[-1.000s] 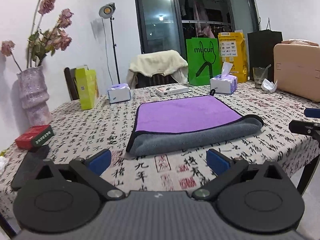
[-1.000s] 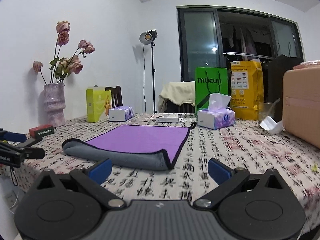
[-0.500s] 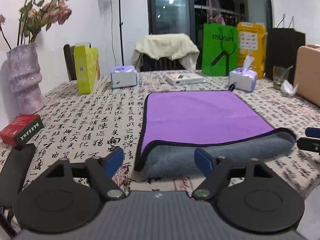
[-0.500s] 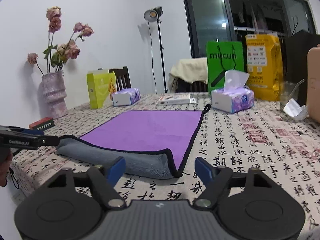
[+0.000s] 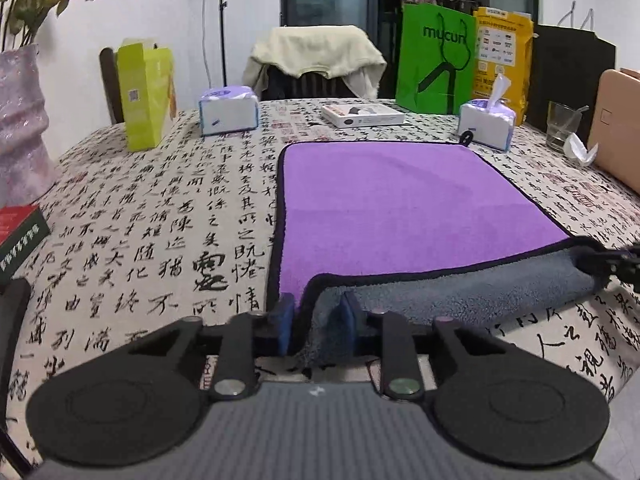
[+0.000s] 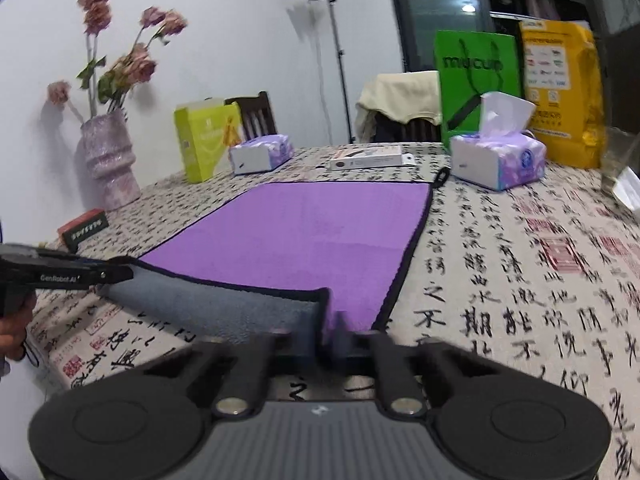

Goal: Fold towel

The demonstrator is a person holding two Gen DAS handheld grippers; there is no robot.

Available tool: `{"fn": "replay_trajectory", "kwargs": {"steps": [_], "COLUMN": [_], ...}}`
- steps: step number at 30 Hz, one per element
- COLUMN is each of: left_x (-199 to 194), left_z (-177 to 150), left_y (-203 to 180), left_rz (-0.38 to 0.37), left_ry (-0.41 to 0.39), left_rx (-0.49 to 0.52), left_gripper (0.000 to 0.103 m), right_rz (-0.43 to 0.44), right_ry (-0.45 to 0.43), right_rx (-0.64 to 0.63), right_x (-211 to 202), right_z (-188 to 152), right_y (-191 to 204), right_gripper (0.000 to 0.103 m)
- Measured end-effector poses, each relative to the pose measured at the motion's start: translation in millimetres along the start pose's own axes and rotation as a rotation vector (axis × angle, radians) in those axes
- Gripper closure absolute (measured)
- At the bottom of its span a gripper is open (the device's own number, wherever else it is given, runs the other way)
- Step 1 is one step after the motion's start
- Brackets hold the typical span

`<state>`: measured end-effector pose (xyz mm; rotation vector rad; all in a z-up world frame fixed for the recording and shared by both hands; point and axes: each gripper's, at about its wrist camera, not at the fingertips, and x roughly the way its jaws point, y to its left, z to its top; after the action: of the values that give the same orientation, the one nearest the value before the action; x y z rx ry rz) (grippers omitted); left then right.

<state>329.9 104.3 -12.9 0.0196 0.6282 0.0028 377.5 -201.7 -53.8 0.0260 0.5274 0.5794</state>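
Observation:
A purple towel (image 5: pixel 400 204) with a grey underside and black trim lies folded on the patterned tablecloth; it also shows in the right wrist view (image 6: pixel 312 232). Its grey folded edge (image 5: pixel 460 288) faces me. My left gripper (image 5: pixel 314 322) is shut on the near left corner of that fold. My right gripper (image 6: pixel 326 330) is shut on the near right corner; it shows in the left wrist view at the right edge (image 5: pixel 616 264). The left gripper shows at the left of the right wrist view (image 6: pixel 80 274).
Behind the towel stand two tissue packs (image 5: pixel 228 110) (image 5: pixel 486 124), a flat white box (image 5: pixel 362 115), a green bag (image 5: pixel 436 64), a yellow bag (image 5: pixel 502 52) and a yellow-green carton (image 5: pixel 146 94). A vase (image 6: pixel 108 160) and red box (image 6: pixel 82 228) are left. A glass (image 5: pixel 560 126) is right.
Both grippers moved forward to the towel's near fold and closed on its two corners. They were open and apart from the towel before.

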Motion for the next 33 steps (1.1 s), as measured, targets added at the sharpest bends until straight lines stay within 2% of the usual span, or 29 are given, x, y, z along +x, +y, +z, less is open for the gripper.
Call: {"fn": "replay_trajectory", "kwargs": {"steps": [7,14,18,23,27,33], "left_x": [-1,21,51,104,144,199], "left_z": [16,63,94,129,152,182], "left_y": [1,7,21,38,46,44], "left_rz": [0.018,0.014,-0.009,-0.031,-0.057,-0.05], "left_ry": [-0.05,-0.099,-0.085,-0.028,0.006,0.056], "left_rx": [-0.007,0.013,-0.023,-0.074,-0.119,-0.108], "left_gripper": [0.098,0.098,0.098,0.098,0.098,0.098], "right_rz": [-0.008,-0.022,-0.022,-0.021,-0.017,-0.046], "right_ry": [-0.022,-0.044,-0.043,-0.04,-0.008,0.045], "right_rx": [-0.047,-0.097,-0.09,-0.094,-0.061,0.002], "right_x": [3,21,45,84,120,171], "right_z": [13,47,77,108,130,153], "right_y": [0,-11,-28,-47,-67,-98], "right_gripper": [0.099,0.099,0.099,0.099,0.099,0.099]}}
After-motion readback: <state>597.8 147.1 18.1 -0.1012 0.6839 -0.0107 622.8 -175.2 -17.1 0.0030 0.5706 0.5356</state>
